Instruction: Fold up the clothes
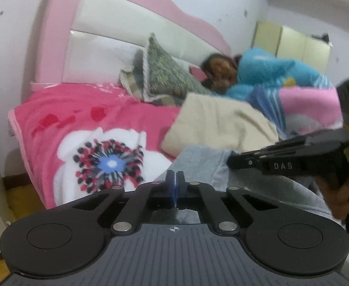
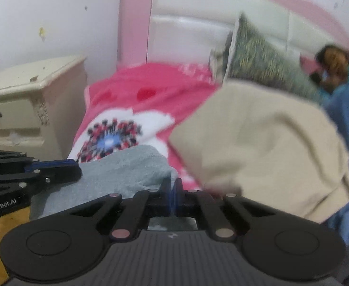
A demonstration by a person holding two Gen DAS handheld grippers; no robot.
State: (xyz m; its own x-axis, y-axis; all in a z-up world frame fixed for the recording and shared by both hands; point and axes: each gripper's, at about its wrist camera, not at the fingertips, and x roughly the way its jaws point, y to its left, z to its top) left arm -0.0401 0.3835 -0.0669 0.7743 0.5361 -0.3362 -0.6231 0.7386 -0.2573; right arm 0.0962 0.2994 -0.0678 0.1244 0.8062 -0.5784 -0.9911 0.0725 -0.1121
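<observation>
Black and big at the bottom of each picture is a gripper. Left gripper (image 1: 174,178) has its jaws squeezed tight together, and right gripper (image 2: 172,186) is squeezed tight too. I cannot tell for sure if either one pinches cloth, because the tips hide that spot. Biggest of all is the pink blanket (image 1: 79,119) with a large flower on it, spread over the bed. Next comes the beige cloth (image 1: 222,124), lying farther back, toward the green pillow (image 1: 165,71). Smaller is the gray garment (image 2: 127,166), the thing to fold. It lies right at both grippers' tips, on the near edge of the bed, stretched sideways from one gripper to the other. Both hands look about equally close to it. It looks soft, fuzzy, a bit lumpy and rumpled.
</observation>
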